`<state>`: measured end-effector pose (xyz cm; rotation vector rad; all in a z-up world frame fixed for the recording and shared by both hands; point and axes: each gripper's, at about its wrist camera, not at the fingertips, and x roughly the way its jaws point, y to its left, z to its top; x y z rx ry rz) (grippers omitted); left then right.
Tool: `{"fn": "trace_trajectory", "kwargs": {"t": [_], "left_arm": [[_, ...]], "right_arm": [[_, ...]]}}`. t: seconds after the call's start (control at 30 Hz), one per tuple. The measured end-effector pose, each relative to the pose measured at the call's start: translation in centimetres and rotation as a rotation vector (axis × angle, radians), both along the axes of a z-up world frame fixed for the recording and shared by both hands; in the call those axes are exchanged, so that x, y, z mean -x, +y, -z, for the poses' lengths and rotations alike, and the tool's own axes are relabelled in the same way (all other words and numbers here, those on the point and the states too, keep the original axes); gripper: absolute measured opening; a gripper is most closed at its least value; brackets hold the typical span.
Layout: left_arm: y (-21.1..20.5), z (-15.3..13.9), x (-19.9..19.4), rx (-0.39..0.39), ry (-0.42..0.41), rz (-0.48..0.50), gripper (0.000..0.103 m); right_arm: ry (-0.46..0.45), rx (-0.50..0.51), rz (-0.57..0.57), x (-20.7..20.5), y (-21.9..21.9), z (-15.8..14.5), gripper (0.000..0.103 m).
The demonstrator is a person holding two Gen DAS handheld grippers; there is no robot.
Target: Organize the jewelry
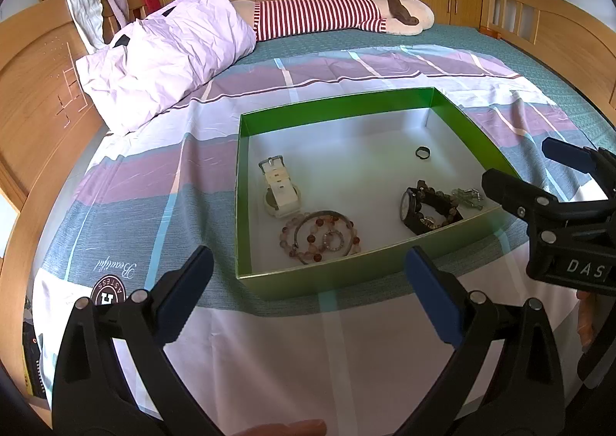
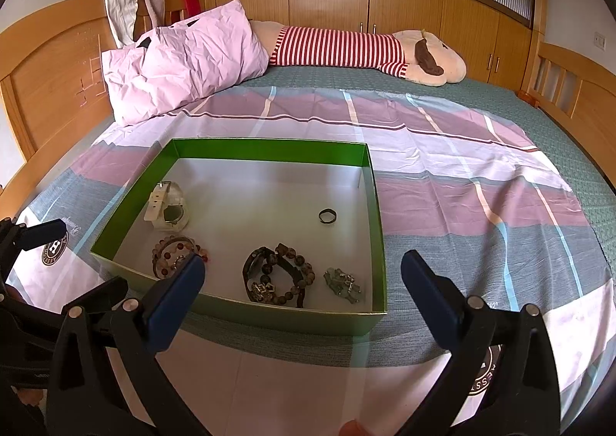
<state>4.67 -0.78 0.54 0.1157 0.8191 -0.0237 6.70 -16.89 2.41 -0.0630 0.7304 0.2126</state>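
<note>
A green box (image 1: 304, 284) (image 2: 277, 318) with a white floor lies on the bed. Inside lie a white watch (image 1: 279, 191) (image 2: 166, 203), pink beaded bracelets with a metal bangle (image 1: 319, 236) (image 2: 169, 253), a black watch with brown bead bracelets (image 1: 427, 211) (image 2: 275, 274), a small greenish trinket (image 1: 467, 197) (image 2: 342, 282) and a dark ring (image 1: 422, 153) (image 2: 327, 216). My left gripper (image 1: 308, 295) is open and empty, just in front of the box. My right gripper (image 2: 302, 299) is open and empty at the box's near edge; it also shows in the left wrist view (image 1: 535, 174).
The bed has a striped purple, grey and white sheet (image 1: 154, 182) (image 2: 462, 205). A pink pillow (image 1: 165, 55) (image 2: 184, 62) and a striped plush toy (image 1: 335, 14) (image 2: 365, 51) lie at the far side. Wooden bed frame (image 1: 34, 97) and cabinets surround it.
</note>
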Motion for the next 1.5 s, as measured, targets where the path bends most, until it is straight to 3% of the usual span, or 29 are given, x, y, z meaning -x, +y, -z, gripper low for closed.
{"fn": "trace_trajectory", "kwargs": {"t": [1.5], "left_arm": [[-0.15,0.66,0.15,-0.004,0.012,0.013,0.101]], "right_arm": [[0.002,0.006,-0.003,0.09,0.14,0.44,0.102]]}}
